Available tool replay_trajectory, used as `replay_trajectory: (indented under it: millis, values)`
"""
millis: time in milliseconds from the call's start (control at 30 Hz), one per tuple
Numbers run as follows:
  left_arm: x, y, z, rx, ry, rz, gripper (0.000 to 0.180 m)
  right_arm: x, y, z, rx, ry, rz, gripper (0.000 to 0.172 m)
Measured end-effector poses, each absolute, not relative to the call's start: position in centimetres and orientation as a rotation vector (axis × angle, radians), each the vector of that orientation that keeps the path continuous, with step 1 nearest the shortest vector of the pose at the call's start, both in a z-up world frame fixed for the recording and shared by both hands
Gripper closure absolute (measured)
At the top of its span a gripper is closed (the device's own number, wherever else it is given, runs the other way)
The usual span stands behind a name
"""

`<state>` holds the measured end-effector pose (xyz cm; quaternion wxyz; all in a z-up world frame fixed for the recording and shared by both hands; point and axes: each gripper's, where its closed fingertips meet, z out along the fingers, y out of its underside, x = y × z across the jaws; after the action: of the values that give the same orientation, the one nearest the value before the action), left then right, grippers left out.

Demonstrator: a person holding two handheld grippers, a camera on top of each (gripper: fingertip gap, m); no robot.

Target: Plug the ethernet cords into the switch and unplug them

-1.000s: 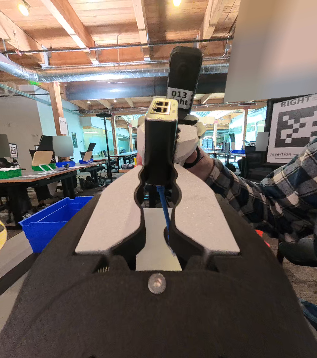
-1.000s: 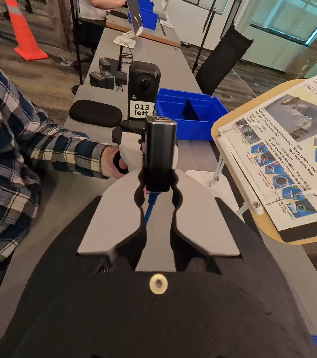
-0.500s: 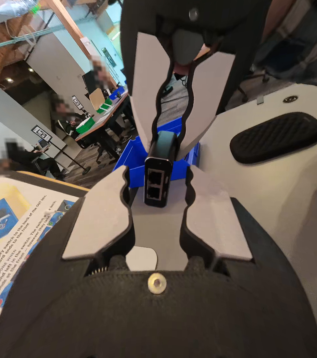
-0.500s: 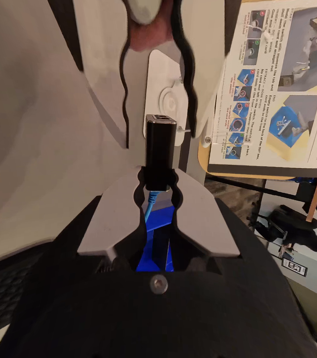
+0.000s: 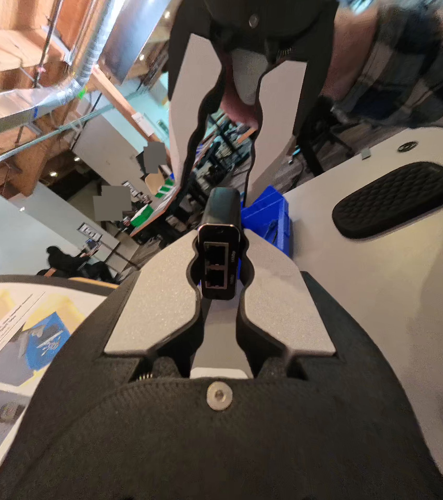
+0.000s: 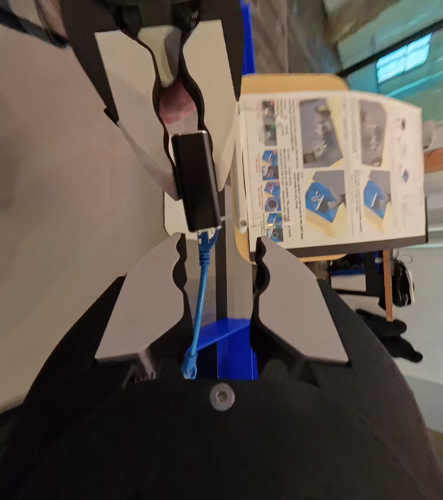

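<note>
In the left wrist view my left gripper (image 5: 219,243) is shut on the black switch (image 5: 219,266). Two empty ports on its near end face this camera. My right gripper (image 5: 220,178) hangs open beyond the switch's far end. In the right wrist view my right gripper (image 6: 219,239) is open, its fingers (image 6: 158,284) clear of everything. The switch (image 6: 196,184) sits just past them, clamped by the left gripper (image 6: 197,189). A blue ethernet cord (image 6: 201,286) is plugged into the switch's near end and hangs loose between my right fingers without touching them.
A blue bin (image 5: 269,216) sits on the grey table (image 5: 377,297) beside a black padded rest (image 5: 396,197). An instruction board on a stand (image 6: 323,176) is to the right in the right wrist view and also shows at the lower left in the left wrist view (image 5: 12,338). The bin (image 6: 231,346) lies below. The grippers are tip to tip, or close to it.
Half a second ago the right gripper was shut on the switch and the left stood open around it. Now the left has shut on it; the right has opened and drawn back.
</note>
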<state>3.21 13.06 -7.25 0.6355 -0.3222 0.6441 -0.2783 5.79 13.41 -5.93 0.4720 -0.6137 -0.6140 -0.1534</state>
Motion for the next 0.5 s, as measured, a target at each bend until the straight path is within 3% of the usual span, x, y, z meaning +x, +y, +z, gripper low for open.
replay_trajectory:
  millis: [267, 500]
  values:
    - [0.5, 10.2, -3.4, -0.568, 1.448, -0.966, 0.156, 4.8, 9.1, -3.7, -1.24, -1.428, 0.091, 0.134]
    - [1.0, 9.1, -2.9, -0.526, 1.47, -0.893, 0.156, 7.6, 7.4, 0.7, -1.03, -1.228, 0.434, 0.122]
